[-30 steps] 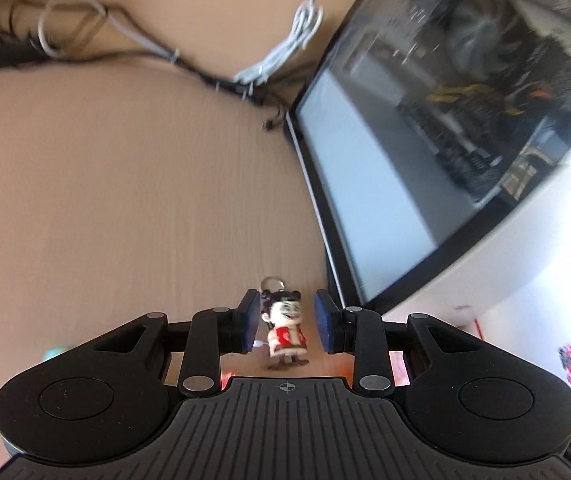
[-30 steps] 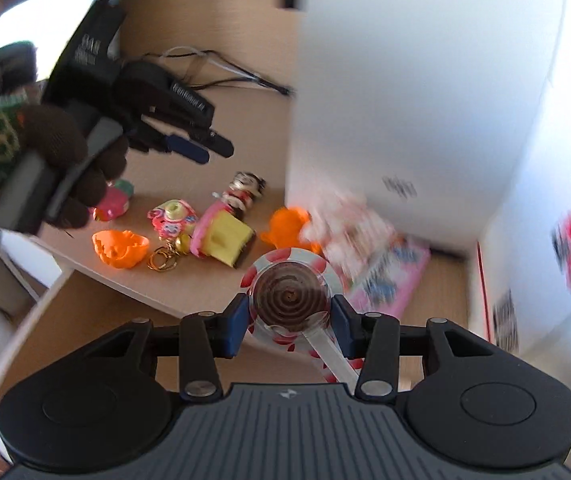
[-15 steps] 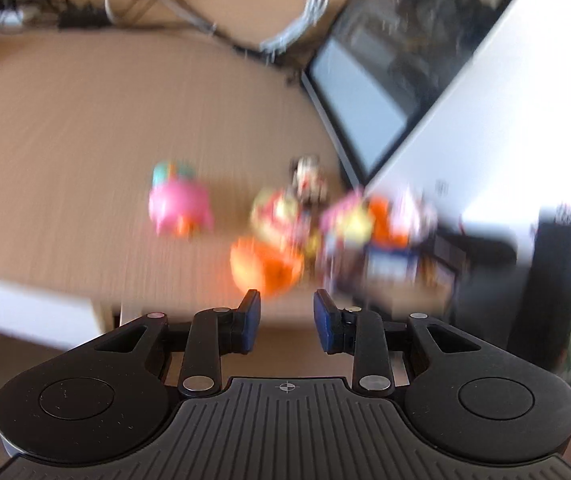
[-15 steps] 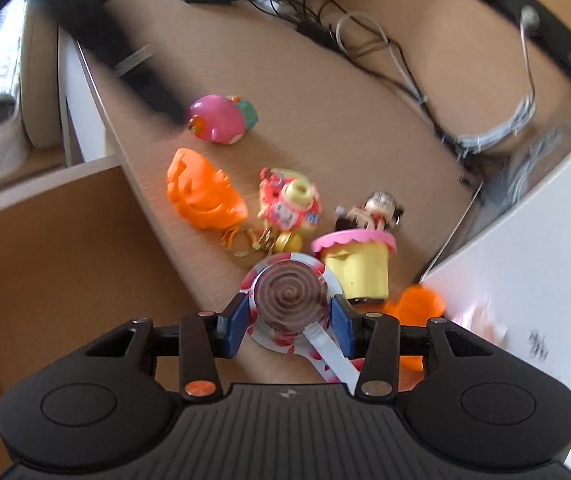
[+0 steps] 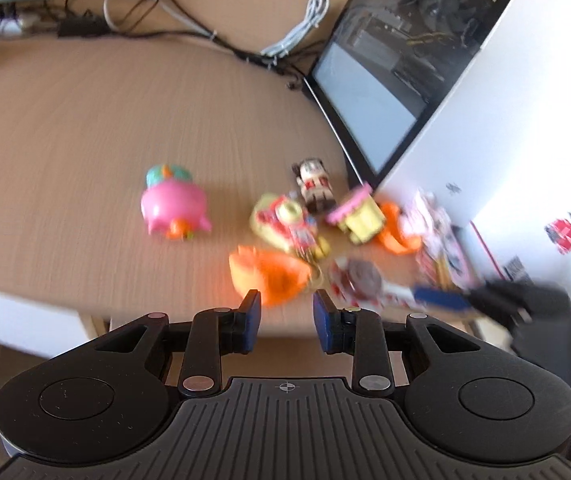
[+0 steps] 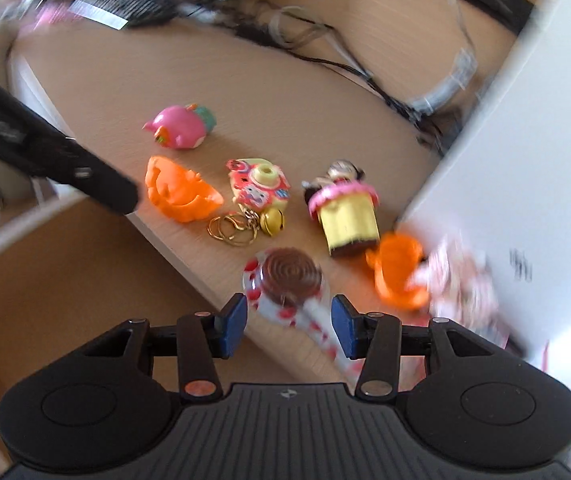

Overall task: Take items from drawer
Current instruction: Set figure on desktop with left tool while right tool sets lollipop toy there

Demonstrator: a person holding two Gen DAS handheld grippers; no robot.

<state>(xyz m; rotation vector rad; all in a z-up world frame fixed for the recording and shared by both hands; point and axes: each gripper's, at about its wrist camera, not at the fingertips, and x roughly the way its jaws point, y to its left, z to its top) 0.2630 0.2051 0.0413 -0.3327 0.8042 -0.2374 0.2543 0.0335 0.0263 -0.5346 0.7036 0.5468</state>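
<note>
A brown spiral is seen on the lollipop (image 6: 291, 273), red spots on its white wrapper; the pig toy (image 6: 183, 130) is pink.

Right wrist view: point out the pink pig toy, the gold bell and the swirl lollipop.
pink pig toy (image 6: 183, 132), right wrist view, its body.
gold bell (image 6: 272, 221), right wrist view, its dome.
swirl lollipop (image 6: 291, 278), right wrist view, brown spiral.

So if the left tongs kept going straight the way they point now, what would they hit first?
Most likely the orange pumpkin shell, which sits just beyond the open, empty left tongs near the desk edge. The frame is blurred, so depth is uncertain.
</note>
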